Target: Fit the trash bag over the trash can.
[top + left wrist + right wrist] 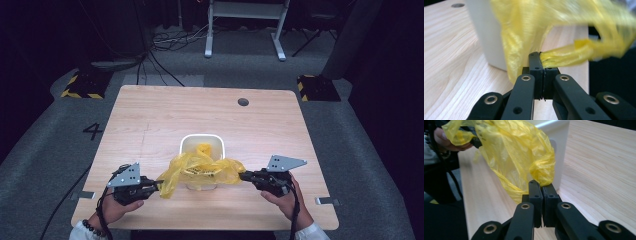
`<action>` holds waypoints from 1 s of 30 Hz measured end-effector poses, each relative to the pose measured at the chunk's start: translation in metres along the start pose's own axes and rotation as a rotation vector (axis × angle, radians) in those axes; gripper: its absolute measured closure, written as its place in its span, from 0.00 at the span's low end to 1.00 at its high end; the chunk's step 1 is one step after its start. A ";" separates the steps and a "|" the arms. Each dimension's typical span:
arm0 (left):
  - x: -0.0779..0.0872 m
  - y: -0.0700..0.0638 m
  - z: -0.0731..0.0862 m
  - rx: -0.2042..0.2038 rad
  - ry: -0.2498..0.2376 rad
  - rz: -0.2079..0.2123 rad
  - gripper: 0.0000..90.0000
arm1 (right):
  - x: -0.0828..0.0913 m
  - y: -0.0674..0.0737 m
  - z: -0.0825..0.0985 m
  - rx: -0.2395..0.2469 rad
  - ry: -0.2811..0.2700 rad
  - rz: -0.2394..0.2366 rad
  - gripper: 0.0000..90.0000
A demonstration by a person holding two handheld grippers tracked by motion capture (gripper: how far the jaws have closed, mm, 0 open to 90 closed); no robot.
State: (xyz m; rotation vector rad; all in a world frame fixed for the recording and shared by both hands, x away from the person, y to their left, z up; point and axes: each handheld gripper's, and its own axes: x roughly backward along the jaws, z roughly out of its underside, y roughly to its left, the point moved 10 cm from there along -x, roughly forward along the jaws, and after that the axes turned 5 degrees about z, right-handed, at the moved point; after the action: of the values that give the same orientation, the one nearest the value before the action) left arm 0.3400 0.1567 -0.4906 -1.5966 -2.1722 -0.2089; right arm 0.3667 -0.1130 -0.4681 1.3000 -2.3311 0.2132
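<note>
Claws pinch my yellow bag (202, 170) at both ends, left claw (159, 185) and right claw (242, 175) flanking the white bin (201, 141), so I can stretch its mouth over that bin.

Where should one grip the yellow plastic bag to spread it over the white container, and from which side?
Grip the yellow plastic bag by its two bunched handle ends, one from each side, level with the table. The film is thin and limp, so only the gathered ends give a firm hold. The left gripper and the right gripper are shut on them either side of the white container.
</note>
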 end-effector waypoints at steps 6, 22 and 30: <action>-0.002 0.021 -0.004 0.049 -0.052 -0.086 0.89 | -0.015 -0.010 0.001 0.044 -0.012 0.077 0.96; 0.064 -0.019 -0.033 -0.041 -0.180 -0.137 0.18 | -0.017 -0.011 -0.009 0.064 -0.058 0.122 0.93; 0.038 -0.025 -0.067 -0.122 -0.079 -0.163 0.29 | -0.015 -0.012 -0.015 0.064 -0.068 0.139 0.84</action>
State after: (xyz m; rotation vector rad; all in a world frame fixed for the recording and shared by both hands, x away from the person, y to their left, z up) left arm 0.3241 0.1570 -0.4116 -1.5147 -2.3938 -0.3392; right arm 0.3878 -0.1030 -0.4630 1.1920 -2.4942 0.2942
